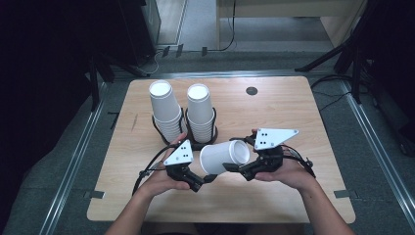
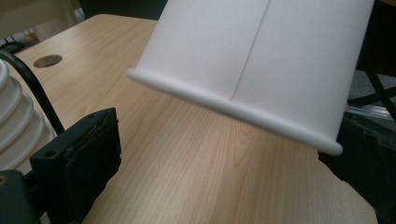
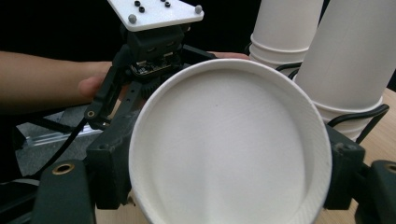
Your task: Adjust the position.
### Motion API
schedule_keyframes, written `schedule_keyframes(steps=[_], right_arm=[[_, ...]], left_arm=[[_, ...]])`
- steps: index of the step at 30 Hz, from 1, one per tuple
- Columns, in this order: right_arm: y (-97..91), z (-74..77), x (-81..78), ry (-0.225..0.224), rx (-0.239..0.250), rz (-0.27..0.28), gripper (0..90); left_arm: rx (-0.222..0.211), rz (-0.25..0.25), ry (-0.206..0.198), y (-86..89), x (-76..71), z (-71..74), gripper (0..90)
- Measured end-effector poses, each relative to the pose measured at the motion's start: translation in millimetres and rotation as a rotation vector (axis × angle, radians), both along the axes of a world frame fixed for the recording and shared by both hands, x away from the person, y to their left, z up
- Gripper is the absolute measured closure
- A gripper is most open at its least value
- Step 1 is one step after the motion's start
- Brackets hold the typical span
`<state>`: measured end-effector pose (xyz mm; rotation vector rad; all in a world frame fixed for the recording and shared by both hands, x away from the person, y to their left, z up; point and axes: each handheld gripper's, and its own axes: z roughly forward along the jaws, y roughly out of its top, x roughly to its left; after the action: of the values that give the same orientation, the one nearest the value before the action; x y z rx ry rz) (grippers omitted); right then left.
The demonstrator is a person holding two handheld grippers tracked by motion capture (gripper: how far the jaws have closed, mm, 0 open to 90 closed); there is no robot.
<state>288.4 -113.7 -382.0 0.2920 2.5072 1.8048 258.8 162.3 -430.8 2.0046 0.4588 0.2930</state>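
A single paper cup (image 1: pixel 224 156) is held on its side just in front of the two cup stacks (image 1: pixel 200 113), above the table (image 1: pixel 293 117). It is clamped at its base end by the right gripper (image 1: pixel 234 169). The left gripper (image 1: pixel 208 181) is spread open around the rim end, its pads clear of the wall.

text: none legible | labels: none | brands: none | numbers: none | signs: none
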Motion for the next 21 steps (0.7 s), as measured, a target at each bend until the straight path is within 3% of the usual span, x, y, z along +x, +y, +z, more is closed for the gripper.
schedule_keyframes(steps=[8,13,21], right_arm=[[-8.7,-1.5,1.6,0.002,0.02,-0.034,22.7],[-13.8,-3.9,2.2,0.007,0.056,-0.07,22.5],[-18.3,-7.7,3.7,0.023,0.104,-0.084,22.5]], left_arm=[[-0.026,0.021,0.02,9.0,0.1,-2.0,0.0],[-0.08,0.029,0.047,14.0,1.9,-3.7,0.0],[-0.094,0.027,0.043,16.1,2.8,-3.7,0.0]])
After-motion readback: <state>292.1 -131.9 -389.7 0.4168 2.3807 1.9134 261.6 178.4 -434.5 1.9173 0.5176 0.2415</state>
